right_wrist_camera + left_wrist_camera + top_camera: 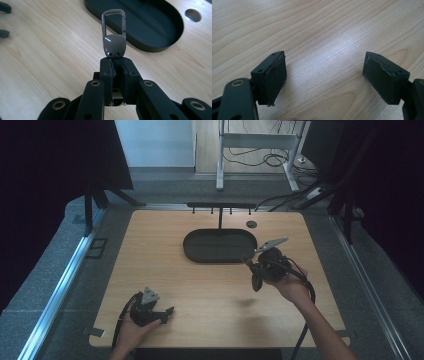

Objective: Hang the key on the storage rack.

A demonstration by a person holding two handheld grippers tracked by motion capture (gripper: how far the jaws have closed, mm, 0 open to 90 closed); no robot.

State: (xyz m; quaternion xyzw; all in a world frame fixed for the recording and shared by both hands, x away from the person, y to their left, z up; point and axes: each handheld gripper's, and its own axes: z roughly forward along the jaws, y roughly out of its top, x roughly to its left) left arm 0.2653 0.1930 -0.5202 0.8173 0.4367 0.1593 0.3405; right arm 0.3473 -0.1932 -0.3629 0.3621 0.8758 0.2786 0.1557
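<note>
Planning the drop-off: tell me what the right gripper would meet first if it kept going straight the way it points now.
Probably the black oval tray: the right gripper, shut on a metal clip, aims toward its near rim; depth is unclear.

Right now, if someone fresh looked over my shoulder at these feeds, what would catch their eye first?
Likely the grey metal clip standing up out of the shut right gripper, raised above the wooden table just short of the black oval tray. Then the left gripper, jaws wide apart with nothing between them, at the table's near left.
</note>
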